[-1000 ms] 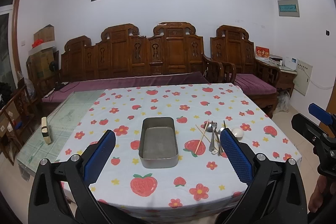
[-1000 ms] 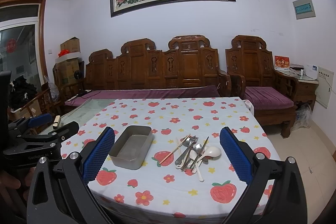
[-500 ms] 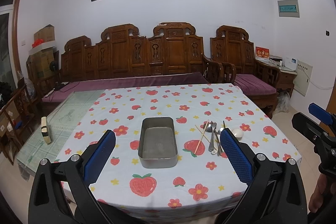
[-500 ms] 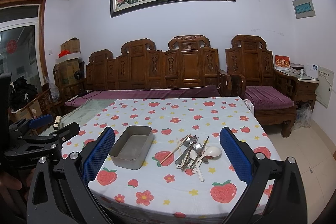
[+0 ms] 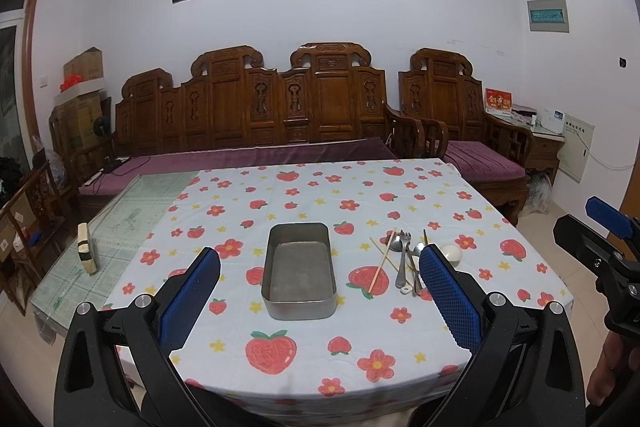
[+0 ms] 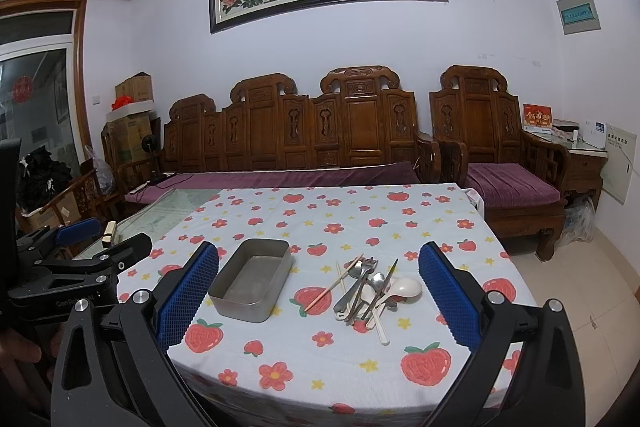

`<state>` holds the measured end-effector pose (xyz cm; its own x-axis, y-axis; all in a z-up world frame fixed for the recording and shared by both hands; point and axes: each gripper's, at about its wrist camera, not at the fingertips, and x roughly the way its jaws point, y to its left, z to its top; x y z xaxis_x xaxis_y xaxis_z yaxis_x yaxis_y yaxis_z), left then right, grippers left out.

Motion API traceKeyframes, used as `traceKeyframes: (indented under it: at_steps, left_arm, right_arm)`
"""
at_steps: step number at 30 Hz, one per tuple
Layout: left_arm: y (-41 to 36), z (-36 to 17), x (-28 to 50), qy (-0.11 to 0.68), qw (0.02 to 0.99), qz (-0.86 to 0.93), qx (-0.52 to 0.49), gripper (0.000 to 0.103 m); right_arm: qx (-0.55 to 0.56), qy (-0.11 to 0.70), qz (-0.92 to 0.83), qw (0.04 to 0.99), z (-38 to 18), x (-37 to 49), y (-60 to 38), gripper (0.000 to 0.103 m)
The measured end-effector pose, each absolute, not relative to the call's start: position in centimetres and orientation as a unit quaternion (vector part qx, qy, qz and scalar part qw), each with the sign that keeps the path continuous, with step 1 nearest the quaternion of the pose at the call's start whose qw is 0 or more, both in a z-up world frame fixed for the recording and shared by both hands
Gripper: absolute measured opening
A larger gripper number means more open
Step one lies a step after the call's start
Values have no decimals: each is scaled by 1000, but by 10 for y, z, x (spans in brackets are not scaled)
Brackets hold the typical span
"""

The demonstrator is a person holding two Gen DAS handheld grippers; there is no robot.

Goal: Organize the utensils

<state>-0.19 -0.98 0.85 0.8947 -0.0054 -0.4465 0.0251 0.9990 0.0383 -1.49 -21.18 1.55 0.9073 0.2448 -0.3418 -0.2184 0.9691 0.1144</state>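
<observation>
An empty rectangular metal tin (image 5: 300, 269) (image 6: 251, 281) sits on the strawberry-print tablecloth (image 5: 320, 195) (image 6: 360, 211). To its right lies a loose pile of utensils (image 5: 404, 259) (image 6: 366, 287): wooden chopsticks (image 5: 383, 261) (image 6: 335, 283), metal spoons and a fork, and a white ceramic spoon (image 6: 402, 287). My left gripper (image 5: 320, 269) hovers open in front of the table's near edge, its span framing the tin. My right gripper (image 6: 319, 267) is open too, held back from the table, with tin and utensils between its blue pads. Neither holds anything.
A carved wooden bench (image 5: 256, 107) with purple cushions stands behind the table, an armchair (image 6: 500, 155) to the right. On the table's uncovered glass at left a small yellowish block (image 5: 86, 253) stands. Cardboard boxes (image 6: 132, 123) are stacked at far left. Each gripper appears at the other view's edge.
</observation>
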Motion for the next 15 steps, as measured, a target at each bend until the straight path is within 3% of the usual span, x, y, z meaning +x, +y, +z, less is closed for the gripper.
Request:
traceKeyframes:
  at_steps: [15]
  left_arm:
    - [-11, 10, -2, 229, 973, -8, 21, 97]
  right_arm:
    - [38, 179, 120, 976, 19, -16, -210, 101]
